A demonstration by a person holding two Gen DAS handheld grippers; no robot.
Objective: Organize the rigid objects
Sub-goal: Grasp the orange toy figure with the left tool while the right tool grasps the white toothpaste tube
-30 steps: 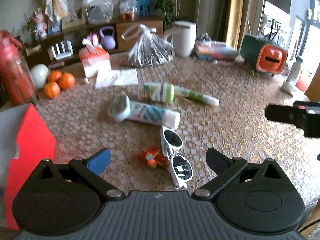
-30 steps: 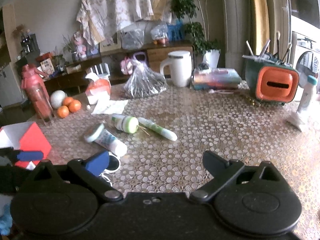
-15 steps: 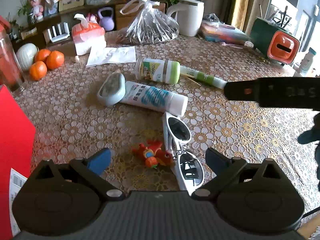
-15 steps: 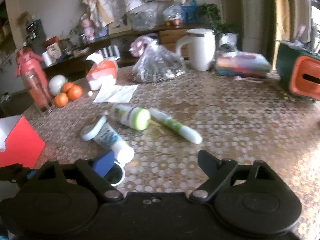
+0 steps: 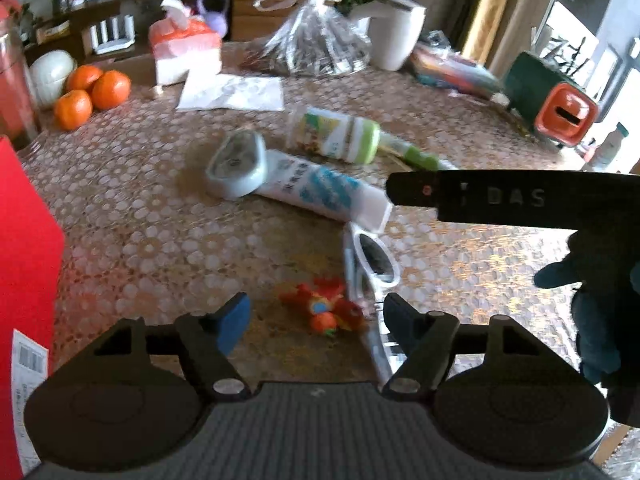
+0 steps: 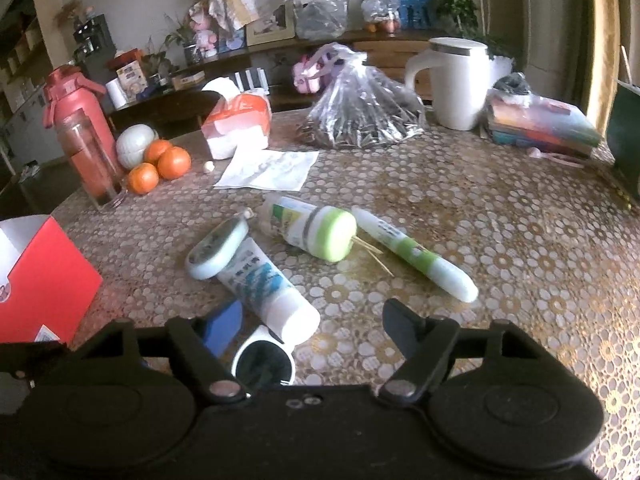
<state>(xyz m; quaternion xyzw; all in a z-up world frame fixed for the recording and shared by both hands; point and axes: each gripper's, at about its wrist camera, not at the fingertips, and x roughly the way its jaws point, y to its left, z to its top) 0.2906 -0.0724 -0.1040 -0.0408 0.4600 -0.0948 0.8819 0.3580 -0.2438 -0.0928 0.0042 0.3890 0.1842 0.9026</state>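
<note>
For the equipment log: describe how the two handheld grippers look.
Both are black plastic. The left gripper has a ribbed grey-black body, two round discs, silver pivot screws, one blue finger pad and one black. The right gripper looks alike; in the left view it bears pale letters "DAS".

Daylight pours in from the window (image 5: 616,20) at the upper right of the left wrist view, blown out white. The patterned surface (image 6: 500,240) glints softly. Both views bend at the edges; the left one smears with blur.
</note>
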